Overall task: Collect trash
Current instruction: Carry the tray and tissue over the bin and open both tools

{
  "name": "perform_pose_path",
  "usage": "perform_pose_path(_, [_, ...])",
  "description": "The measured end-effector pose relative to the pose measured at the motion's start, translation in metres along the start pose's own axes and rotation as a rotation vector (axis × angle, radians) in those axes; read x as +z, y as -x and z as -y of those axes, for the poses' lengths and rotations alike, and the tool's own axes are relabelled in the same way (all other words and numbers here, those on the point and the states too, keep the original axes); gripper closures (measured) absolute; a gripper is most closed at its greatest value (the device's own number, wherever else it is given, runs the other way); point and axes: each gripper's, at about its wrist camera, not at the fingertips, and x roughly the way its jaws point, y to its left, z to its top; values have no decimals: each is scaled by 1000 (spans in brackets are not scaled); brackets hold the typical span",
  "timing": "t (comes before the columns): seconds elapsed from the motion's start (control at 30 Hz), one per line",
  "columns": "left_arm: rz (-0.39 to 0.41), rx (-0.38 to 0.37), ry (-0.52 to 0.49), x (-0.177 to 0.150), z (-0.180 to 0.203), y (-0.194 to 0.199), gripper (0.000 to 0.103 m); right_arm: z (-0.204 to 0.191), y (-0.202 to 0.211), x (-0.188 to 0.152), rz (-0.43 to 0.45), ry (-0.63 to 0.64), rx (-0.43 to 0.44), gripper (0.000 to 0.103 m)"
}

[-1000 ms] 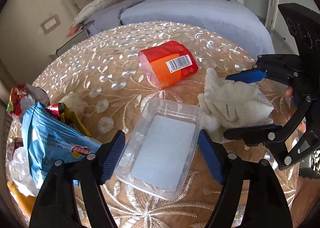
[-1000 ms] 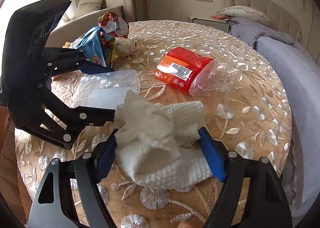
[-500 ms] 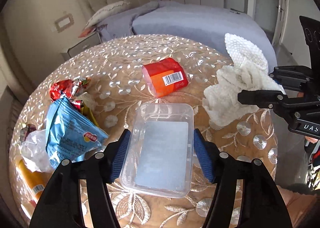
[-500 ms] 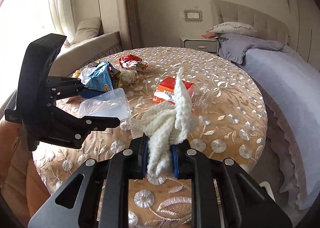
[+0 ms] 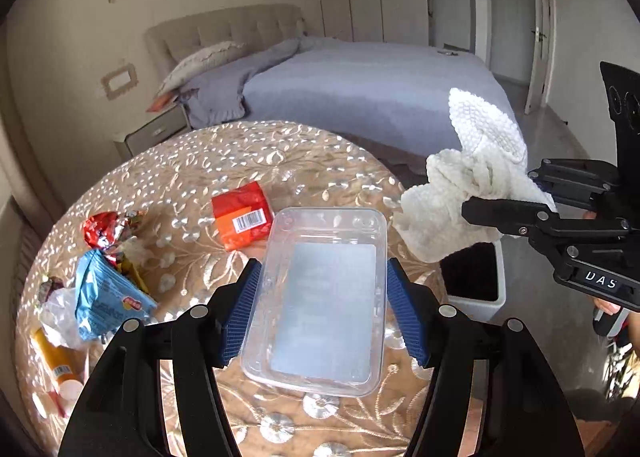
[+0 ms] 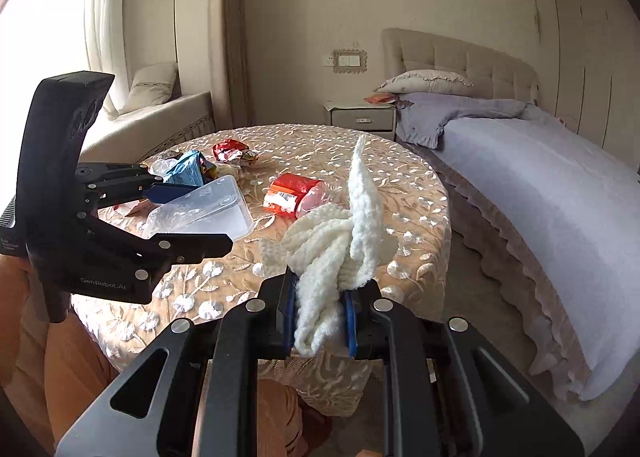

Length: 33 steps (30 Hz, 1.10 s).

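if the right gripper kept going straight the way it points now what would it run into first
The right gripper is shut on the white towel and points across the round table. Straight on, it would probably pass above the near edge and meet the red packet first; depth and height are unclear.

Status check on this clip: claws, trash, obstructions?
Left claw shut on clear plastic tray, lifted. Right claw shut on white paper towel. White bin beside table, path unobstructed.

Embroidered table [image 5: 248, 161] (wrappers [image 5: 108, 293] strewn)
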Motion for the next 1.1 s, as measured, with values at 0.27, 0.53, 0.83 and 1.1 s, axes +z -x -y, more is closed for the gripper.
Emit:
perform_pose_path(0.27, [32, -103, -44, 18, 59, -21, 41, 35, 35, -24, 11, -51, -98, 83])
perform_pose_path(0.53, [16, -197, -90, 36, 109, -59, 41, 80, 52, -58, -21, -122, -202, 83])
perform_pose_path(0.83, [-43, -319, -134, 52, 155, -121, 41, 128, 31, -110, -119, -188, -268, 82])
perform_pose_path(1.1, [-100, -466, -172, 57, 184, -189, 41, 174, -12, -167, -243, -176, -228, 80])
